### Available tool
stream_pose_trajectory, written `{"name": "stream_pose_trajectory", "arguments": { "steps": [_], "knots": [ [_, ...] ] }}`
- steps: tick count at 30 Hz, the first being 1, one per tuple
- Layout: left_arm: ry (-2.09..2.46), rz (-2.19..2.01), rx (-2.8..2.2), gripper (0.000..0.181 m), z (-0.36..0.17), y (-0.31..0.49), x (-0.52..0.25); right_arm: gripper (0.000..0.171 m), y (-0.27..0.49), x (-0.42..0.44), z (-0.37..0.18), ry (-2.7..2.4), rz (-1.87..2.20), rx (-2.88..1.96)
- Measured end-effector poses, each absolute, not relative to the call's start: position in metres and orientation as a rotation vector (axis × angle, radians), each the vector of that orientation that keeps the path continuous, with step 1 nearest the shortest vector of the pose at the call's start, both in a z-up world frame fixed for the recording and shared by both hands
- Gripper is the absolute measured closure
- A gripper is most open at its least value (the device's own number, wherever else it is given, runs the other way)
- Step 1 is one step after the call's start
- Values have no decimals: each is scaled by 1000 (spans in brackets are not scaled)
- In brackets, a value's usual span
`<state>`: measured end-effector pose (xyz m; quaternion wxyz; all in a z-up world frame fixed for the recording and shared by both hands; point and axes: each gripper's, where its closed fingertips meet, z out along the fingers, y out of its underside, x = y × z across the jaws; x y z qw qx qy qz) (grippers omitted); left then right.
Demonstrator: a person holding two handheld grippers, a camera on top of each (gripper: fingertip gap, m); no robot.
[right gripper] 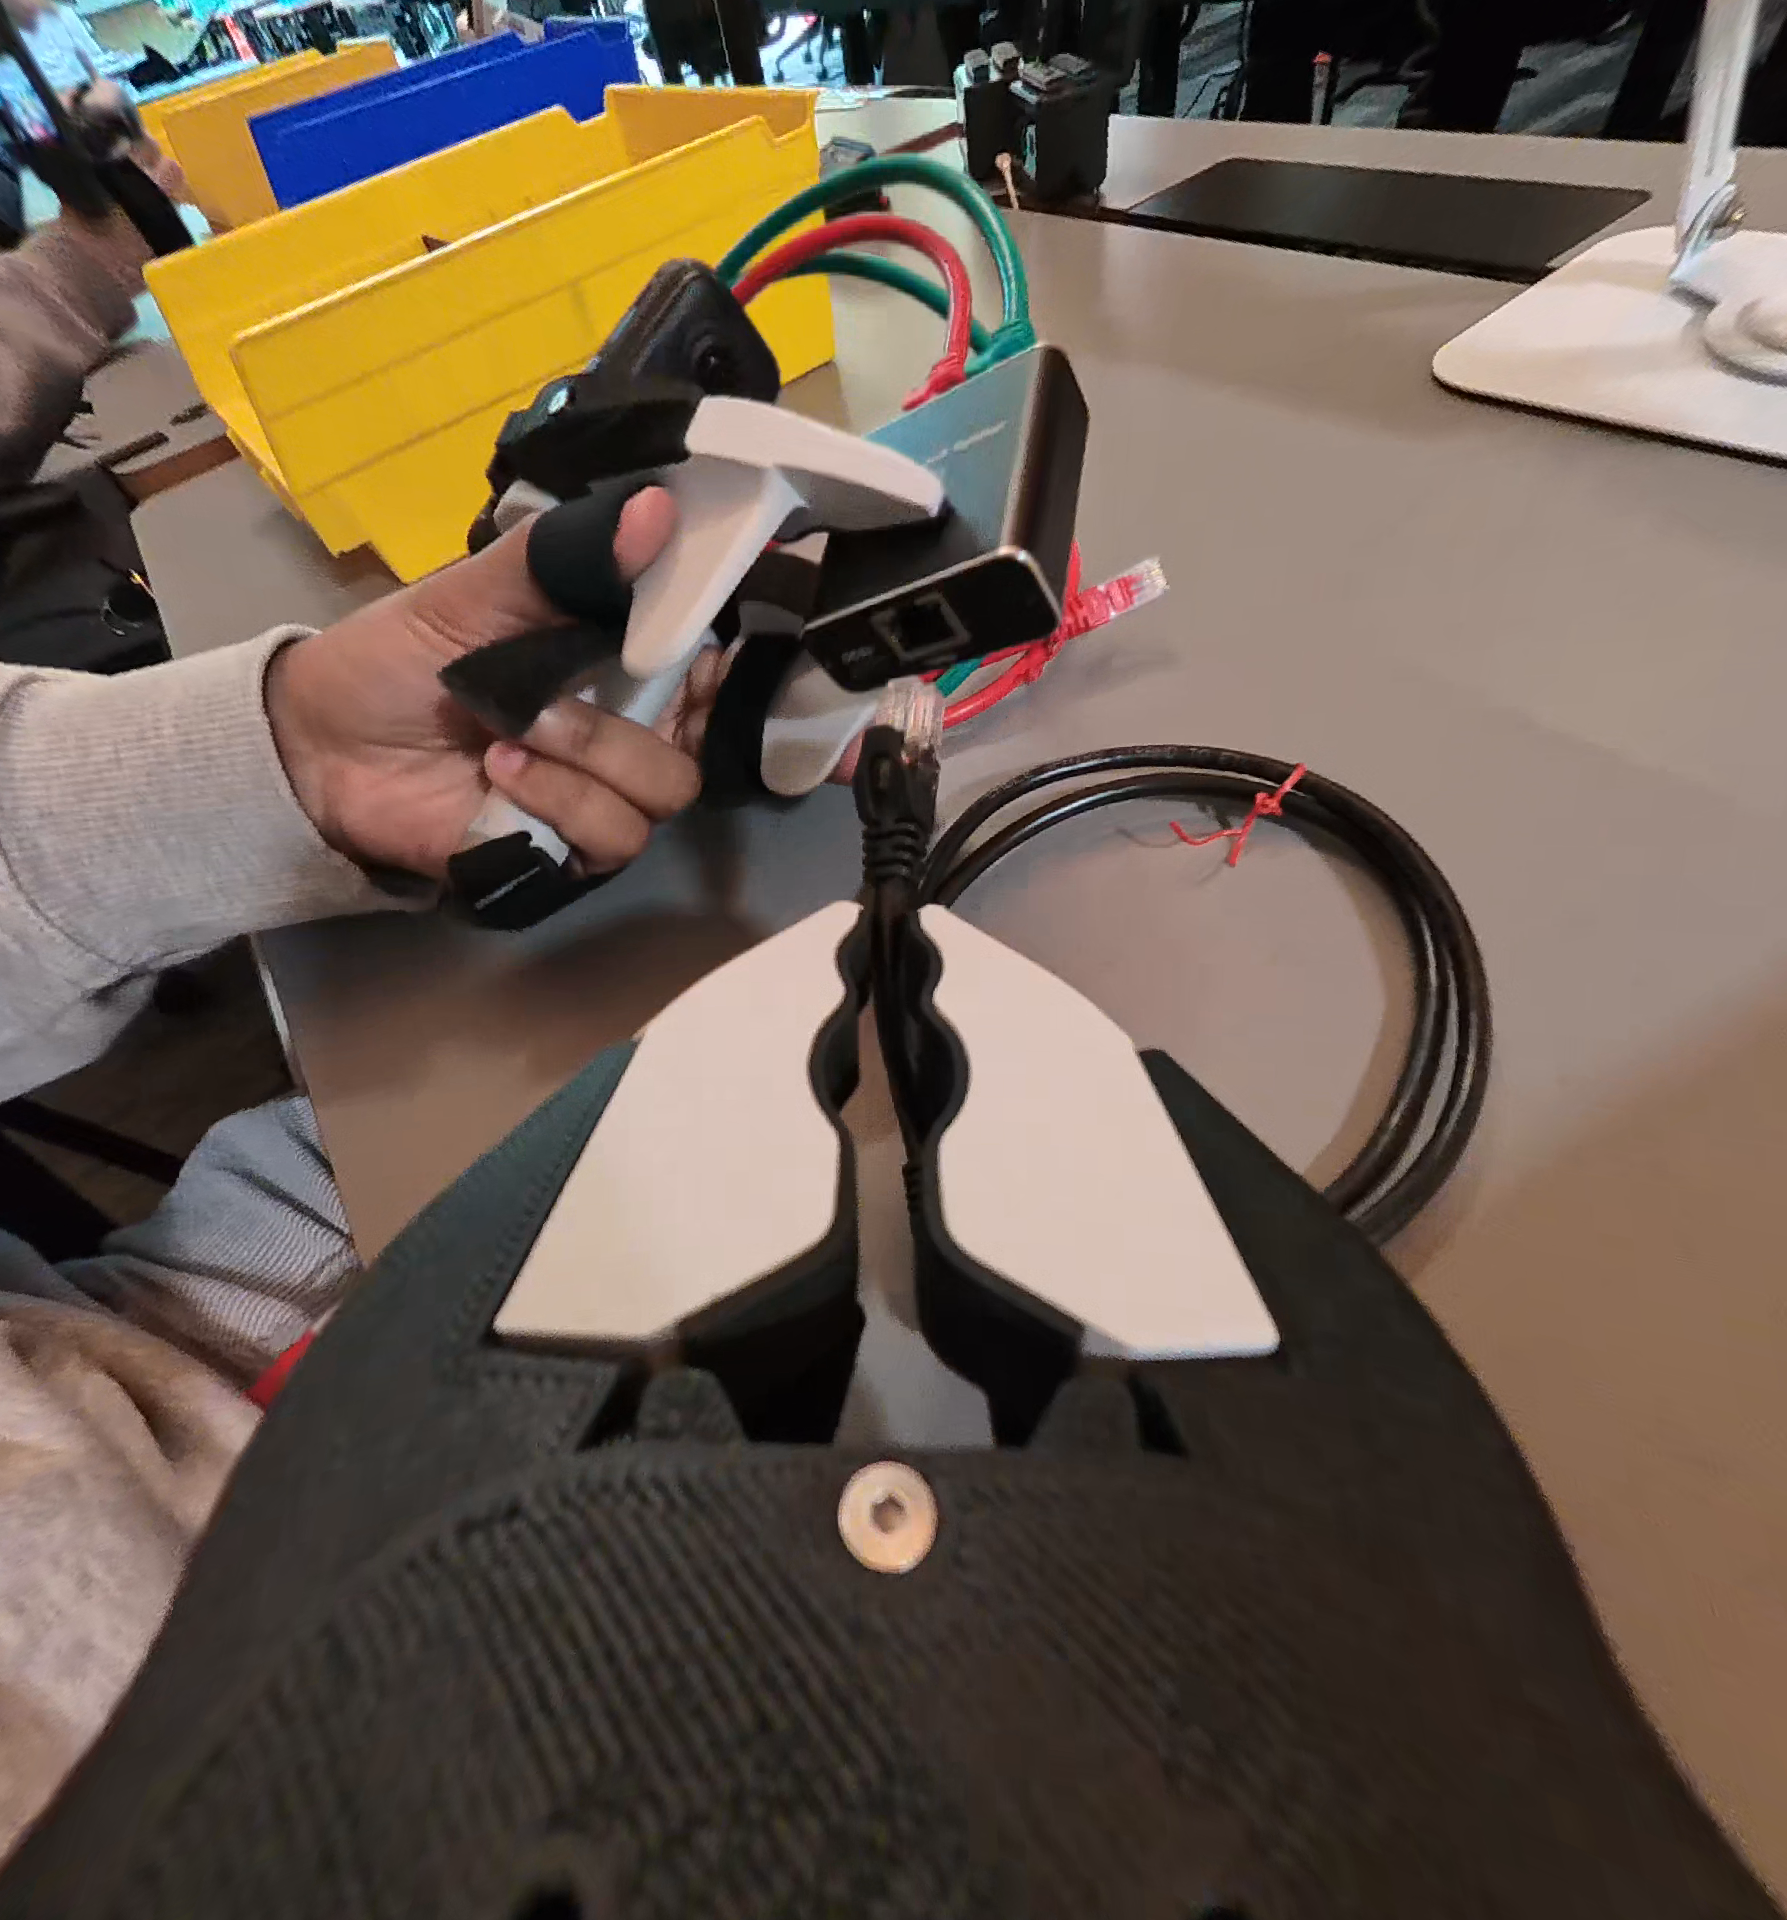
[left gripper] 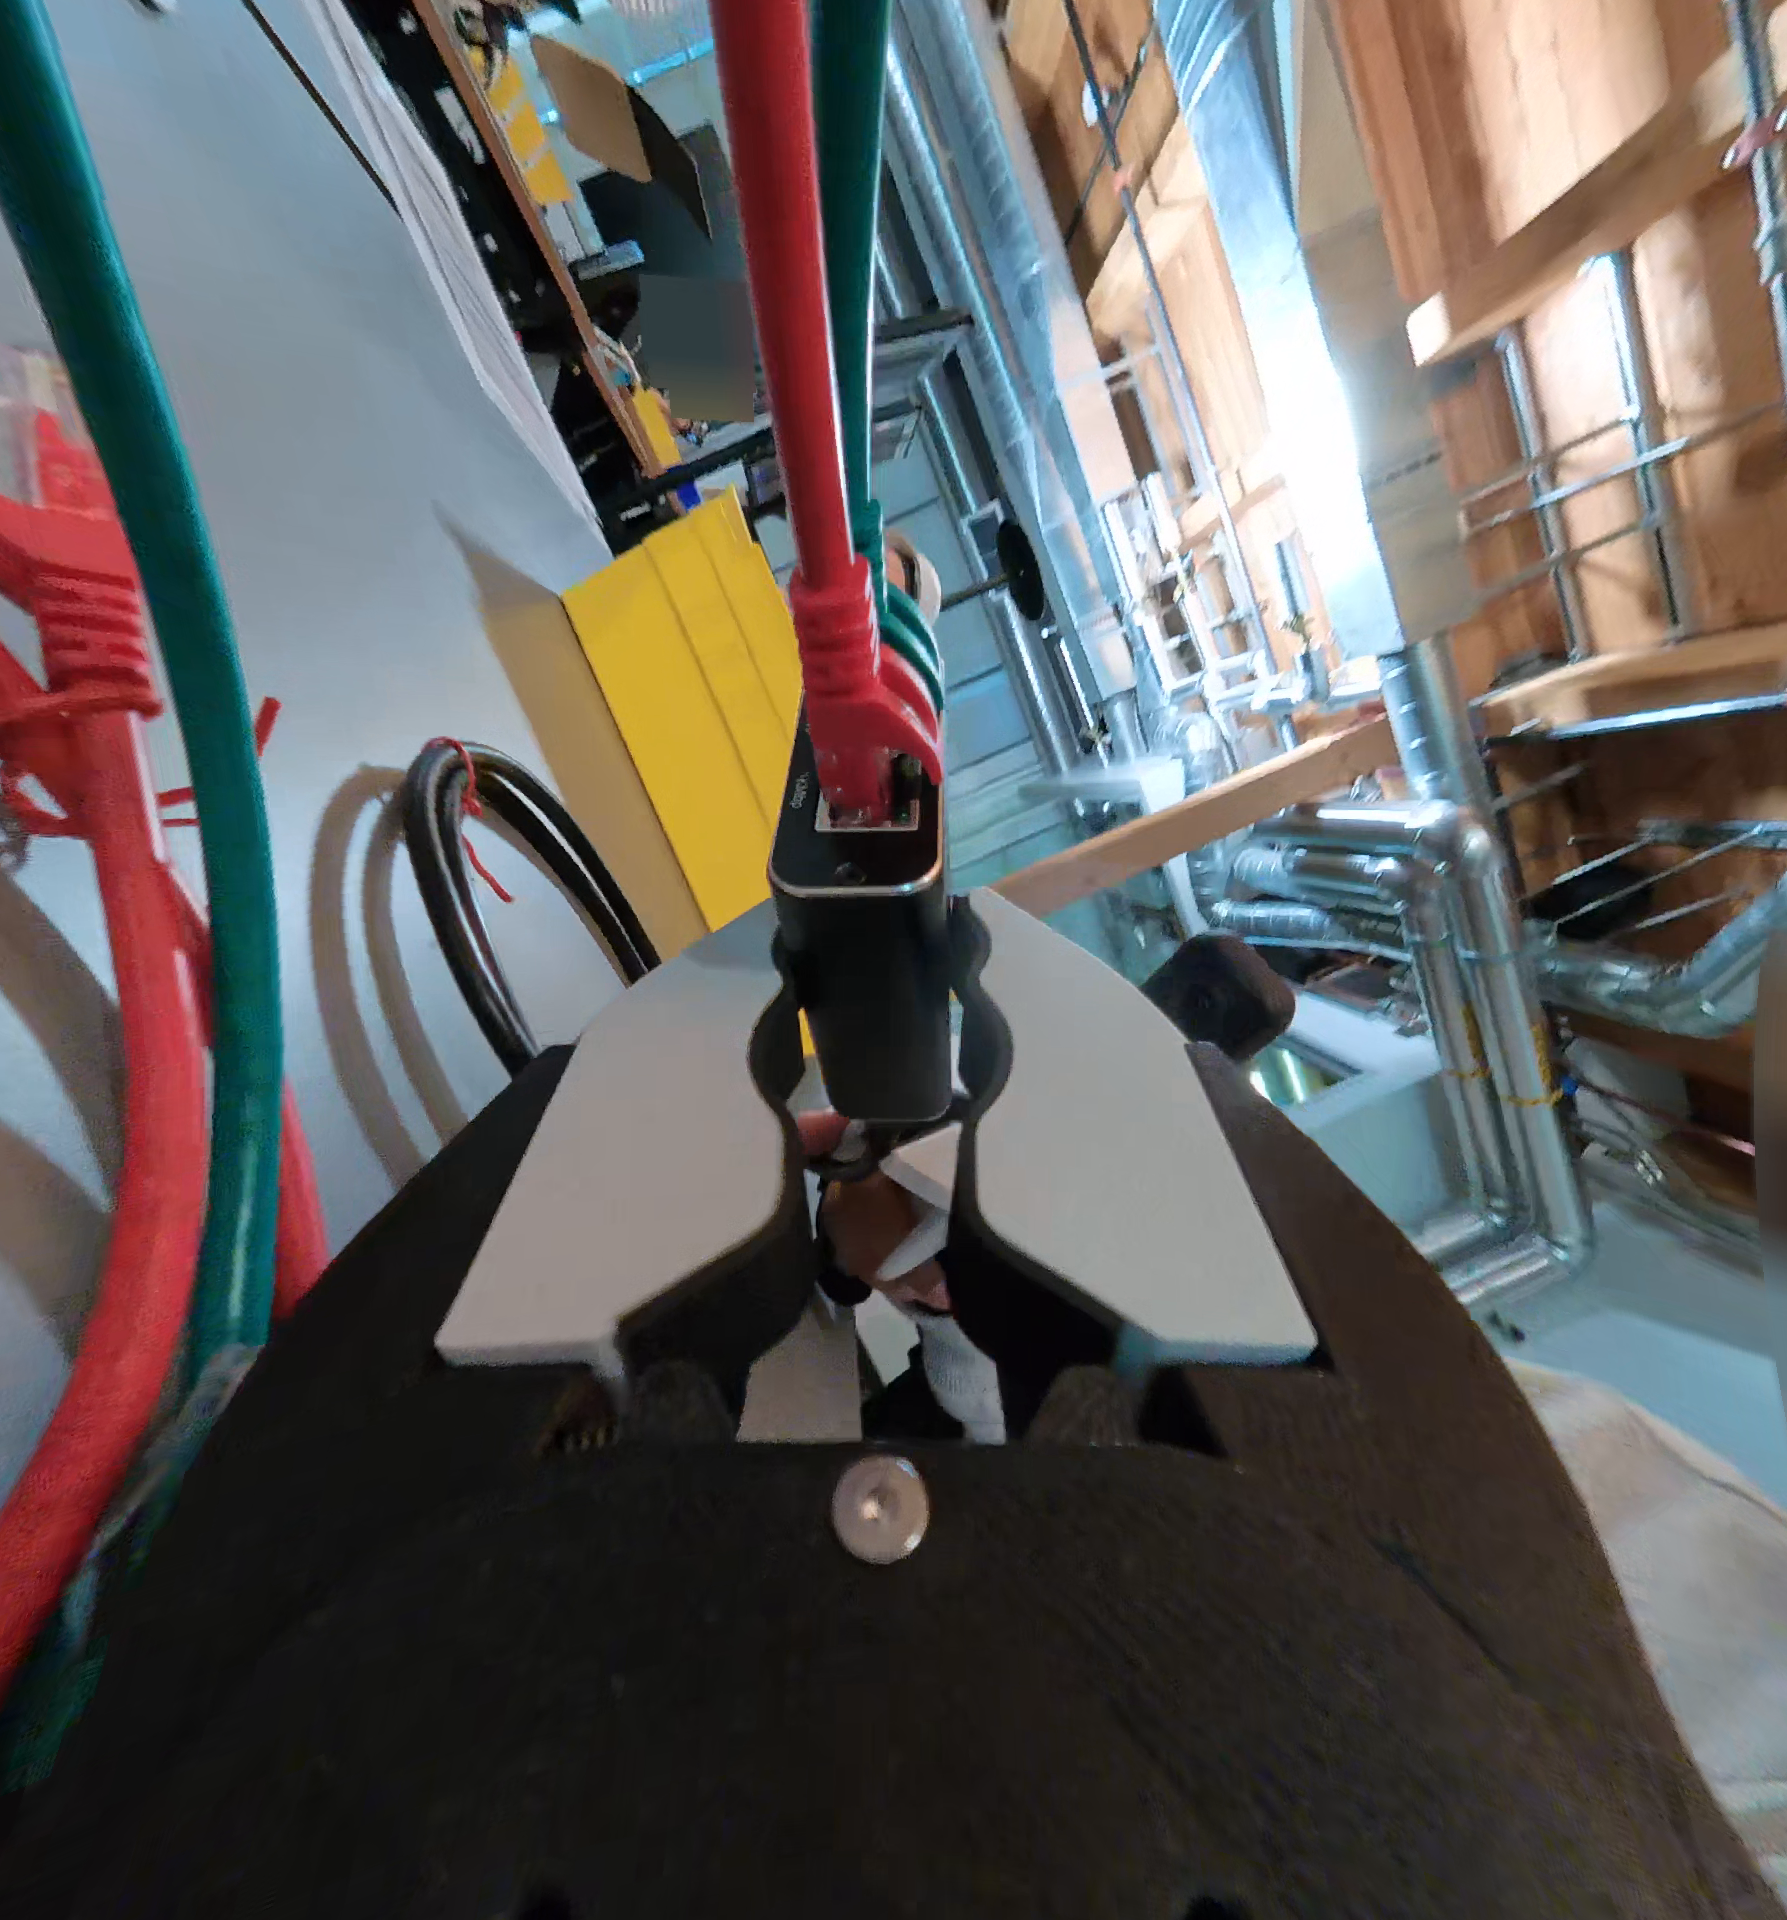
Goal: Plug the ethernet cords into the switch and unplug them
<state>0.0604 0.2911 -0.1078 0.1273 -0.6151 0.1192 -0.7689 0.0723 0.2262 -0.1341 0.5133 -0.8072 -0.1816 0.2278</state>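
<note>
My left gripper (left gripper: 873, 940) is shut on the black switch (left gripper: 868, 935) and holds it up off the table. A red cord (left gripper: 837, 665) and green cords (left gripper: 910, 644) are plugged into it. In the right wrist view the switch (right gripper: 1014, 488) shows an empty port on its near end face (right gripper: 930, 623). My right gripper (right gripper: 889, 920) is shut on the black ethernet cord (right gripper: 894, 831). Its clear plug (right gripper: 910, 712) sits just below that port, apart from it. The rest of the black cord (right gripper: 1429, 987) lies coiled on the grey table (right gripper: 1440, 623).
Yellow bins (right gripper: 453, 364) and a blue bin (right gripper: 432, 114) stand at the back left. A loose red cord end (right gripper: 1097, 603) lies under the switch. A white monitor stand (right gripper: 1647, 332) and a black mat (right gripper: 1388, 213) are at the back right. A person's hand (right gripper: 473, 707) holds the left gripper.
</note>
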Motion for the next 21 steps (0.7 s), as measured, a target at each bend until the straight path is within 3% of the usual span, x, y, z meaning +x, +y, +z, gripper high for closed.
{"name": "stream_pose_trajectory", "arguments": {
  "steps": [21],
  "knots": [
    [589,-2061,-1853,157,-116,269,73,166,222,78,-137,-467,451,-1946]
  ]
}}
